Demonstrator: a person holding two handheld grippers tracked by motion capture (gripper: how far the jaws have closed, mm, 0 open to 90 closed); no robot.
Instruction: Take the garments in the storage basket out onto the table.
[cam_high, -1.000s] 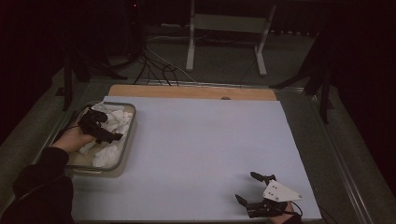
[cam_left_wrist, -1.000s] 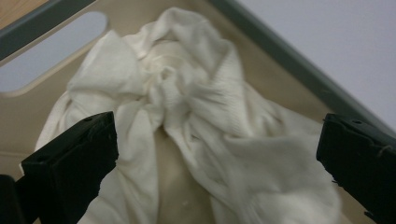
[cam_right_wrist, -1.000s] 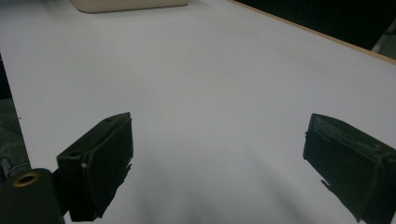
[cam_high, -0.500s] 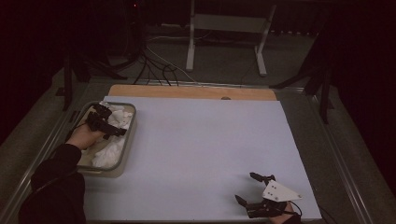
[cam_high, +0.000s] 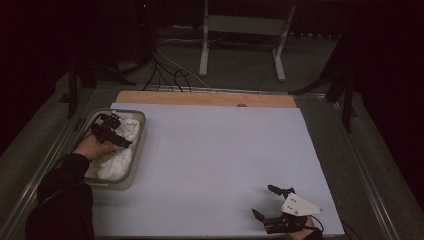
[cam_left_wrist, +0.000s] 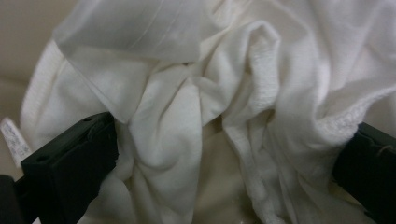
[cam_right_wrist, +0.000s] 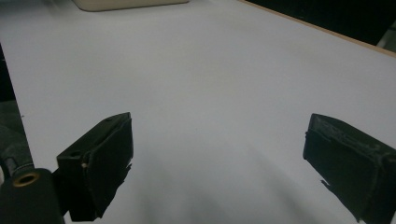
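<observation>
A crumpled white cloth (cam_high: 121, 150) lies in a beige tray (cam_high: 131, 172) at the table's left edge. My left gripper (cam_high: 111, 131) reaches into the tray over the far part of the cloth. In the left gripper view its jaws stand wide apart, with folds of the white cloth (cam_left_wrist: 205, 112) bunched between them. My right gripper (cam_high: 267, 202) rests open near the front right corner of the white table mat (cam_high: 215, 160). Nothing lies between its jaws in the right gripper view, where its midpoint (cam_right_wrist: 219, 154) sits over bare white mat (cam_right_wrist: 210, 74).
A wooden strip (cam_high: 205, 98) runs along the far edge of the mat. Beyond the table are cables (cam_high: 165, 65) on the floor and a metal stand (cam_high: 240, 37). A corner of the tray (cam_right_wrist: 130, 3) shows far off in the right gripper view.
My left gripper has moved farther up the tray, toward its far end, over the cloth. The right gripper has stayed where it was.
</observation>
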